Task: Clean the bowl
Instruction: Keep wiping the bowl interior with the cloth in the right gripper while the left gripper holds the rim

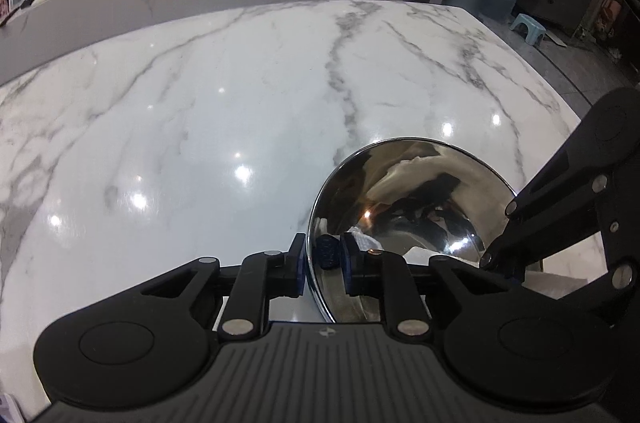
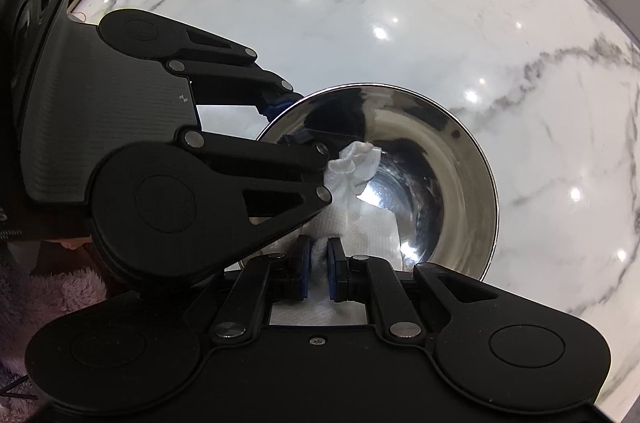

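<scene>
left gripper (image 1: 323, 263) pinches the steel bowl (image 2: 400, 159) rim, right gripper (image 2: 319, 263) clamps a paper towel (image 2: 356, 167); hard wiping could twist that slick rim loose

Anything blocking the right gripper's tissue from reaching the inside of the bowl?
Nothing visible does. The right gripper pinches the tissue, which already extends into the open steel bowl. The left gripper clamps the bowl's near rim, beside the tissue's path rather than across it.

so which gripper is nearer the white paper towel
Right. The right gripper is shut on the paper towel, pressing it into the bowl. The left gripper clamps the bowl's rim beside it, not holding the towel.
</scene>
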### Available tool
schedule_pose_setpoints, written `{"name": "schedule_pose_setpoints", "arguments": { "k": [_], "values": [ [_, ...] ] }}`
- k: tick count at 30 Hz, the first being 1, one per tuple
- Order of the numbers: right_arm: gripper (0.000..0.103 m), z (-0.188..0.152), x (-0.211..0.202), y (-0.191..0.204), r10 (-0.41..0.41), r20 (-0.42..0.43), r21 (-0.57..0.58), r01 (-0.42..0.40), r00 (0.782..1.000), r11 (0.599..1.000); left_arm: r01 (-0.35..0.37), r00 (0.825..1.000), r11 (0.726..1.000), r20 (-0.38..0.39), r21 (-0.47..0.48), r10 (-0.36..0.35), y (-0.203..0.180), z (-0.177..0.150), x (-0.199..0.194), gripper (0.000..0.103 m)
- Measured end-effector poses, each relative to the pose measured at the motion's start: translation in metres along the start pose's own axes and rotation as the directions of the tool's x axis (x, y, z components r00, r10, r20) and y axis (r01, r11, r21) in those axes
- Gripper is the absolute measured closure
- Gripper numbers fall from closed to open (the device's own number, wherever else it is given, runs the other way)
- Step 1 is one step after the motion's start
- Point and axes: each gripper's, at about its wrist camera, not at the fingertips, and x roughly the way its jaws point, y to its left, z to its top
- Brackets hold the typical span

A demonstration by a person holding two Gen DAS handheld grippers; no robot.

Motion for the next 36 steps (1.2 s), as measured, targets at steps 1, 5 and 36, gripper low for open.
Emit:
{"name": "schedule_pose_setpoints", "arguments": {
  "k": [1, 5, 36],
  "values": [
    [0.094, -0.001, 0.000, -0.002, -0.001, 0.000, -0.002, 0.001, 1.000, 1.000, 0.004, 1.000, 1.000, -0.006, -0.002, -0.004, 0.001, 0.000, 0.000, 0.088],
    [0.095, -0.006, 0.000, -0.007, -0.082, -0.021, -0.076, 0.080, 0.996, 0.994, -0.001, 1.000, 1.000, -0.009, 0.010, 0.001, -0.001, 0.001, 0.000, 0.088],
    [0.094, 0.030, 0.016, -0.058, 0.009, 0.006, -0.022, -0.009, 1.000, 1.000, 0.006, 1.000, 1.000, -0.028, -0.015, -0.007, 0.003, 0.002, -0.002, 0.091]
  ]
}}
